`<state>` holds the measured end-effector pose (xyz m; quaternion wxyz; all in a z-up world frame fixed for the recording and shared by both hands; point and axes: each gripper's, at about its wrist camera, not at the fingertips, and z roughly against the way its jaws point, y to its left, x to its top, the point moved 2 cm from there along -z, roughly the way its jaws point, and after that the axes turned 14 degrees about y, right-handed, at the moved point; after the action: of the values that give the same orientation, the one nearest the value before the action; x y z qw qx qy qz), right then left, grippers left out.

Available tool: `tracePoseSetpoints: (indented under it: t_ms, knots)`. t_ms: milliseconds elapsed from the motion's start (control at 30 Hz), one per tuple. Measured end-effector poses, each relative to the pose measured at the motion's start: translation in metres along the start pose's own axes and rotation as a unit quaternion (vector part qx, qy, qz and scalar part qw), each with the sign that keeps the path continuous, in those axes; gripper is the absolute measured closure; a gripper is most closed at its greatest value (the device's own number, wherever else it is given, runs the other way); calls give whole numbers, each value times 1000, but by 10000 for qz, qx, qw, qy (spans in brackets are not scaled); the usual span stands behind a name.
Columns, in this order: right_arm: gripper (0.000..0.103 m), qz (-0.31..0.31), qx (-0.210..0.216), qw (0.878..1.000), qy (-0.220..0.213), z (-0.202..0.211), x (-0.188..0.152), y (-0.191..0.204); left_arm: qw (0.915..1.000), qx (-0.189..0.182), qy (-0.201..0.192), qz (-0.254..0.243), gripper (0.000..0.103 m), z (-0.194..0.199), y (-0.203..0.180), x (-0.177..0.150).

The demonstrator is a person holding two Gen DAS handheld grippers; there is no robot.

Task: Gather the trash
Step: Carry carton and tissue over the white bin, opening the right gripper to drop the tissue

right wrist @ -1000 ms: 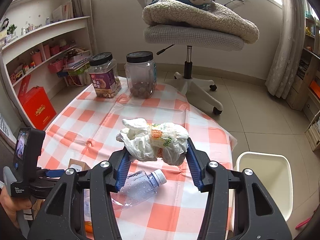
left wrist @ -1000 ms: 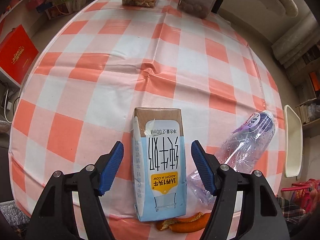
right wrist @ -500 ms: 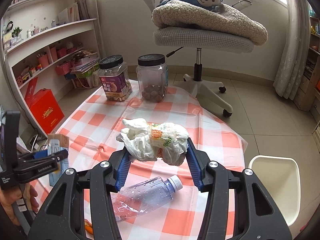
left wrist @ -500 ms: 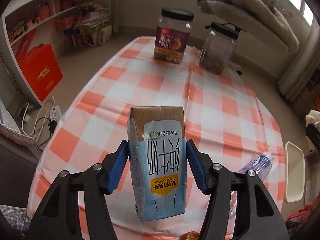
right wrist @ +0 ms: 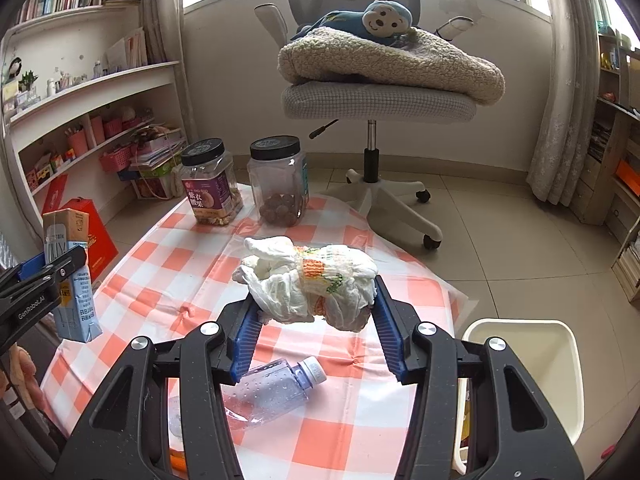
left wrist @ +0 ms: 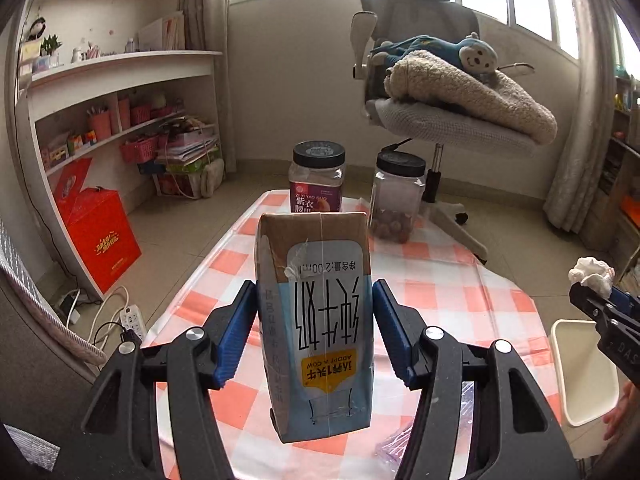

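Checked table (right wrist: 168, 280): bottle (right wrist: 264, 392), two jars (right wrist: 212, 184). Left gripper (left wrist: 314, 330) clamps carton (left wrist: 320, 320); right gripper (right wrist: 316, 320) clamps tissue wad (right wrist: 312, 284).

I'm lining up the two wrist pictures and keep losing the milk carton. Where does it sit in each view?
Left wrist view: the milk carton fills the centre, clamped between the left gripper's blue pads, raised above the table.
Right wrist view: the same carton is at the far left edge, held up beside the table.
Shared landmark: the purple-labelled jar at the table's far end.
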<state>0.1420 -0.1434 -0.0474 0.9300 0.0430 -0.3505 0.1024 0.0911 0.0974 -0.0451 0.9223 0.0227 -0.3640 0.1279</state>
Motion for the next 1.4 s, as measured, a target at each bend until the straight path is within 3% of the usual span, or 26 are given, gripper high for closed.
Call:
tracePoseSetpoints:
  t_ms: [433, 967, 1067, 1100, 1133, 1167, 1400]
  knots:
    - [54, -453, -237, 9986, -98, 22, -14, -59, 9993, -347, -35, -99, 44, 16, -52, -15]
    - [54, -1504, -932, 9840, 221, 41, -52, -177, 9899, -1011, 87, -991, 44, 28, -171, -31]
    - [49, -1660, -1058, 9792, 498, 37, -56, -198, 9861, -1183, 135, -1163, 44, 29, -201, -32]
    - [39, -1755, -1065, 9771, 559, 37, -57, -204, 9845, -1253, 160, -1214, 44, 29, -211, -33]
    - [17, -1858, -1085, 9746, 626, 37, -57, -211, 9829, -1322, 188, -1267, 44, 29, -221, -33]
    - [9, -1920, -1159, 9723, 656, 39, -58, -216, 9811, -1400, 220, -1318, 44, 28, -232, -33]
    - [7, -2495, -1871, 9499, 209, 69, -62, -259, 9683, -1877, 377, -1604, 44, 32, -301, -37]
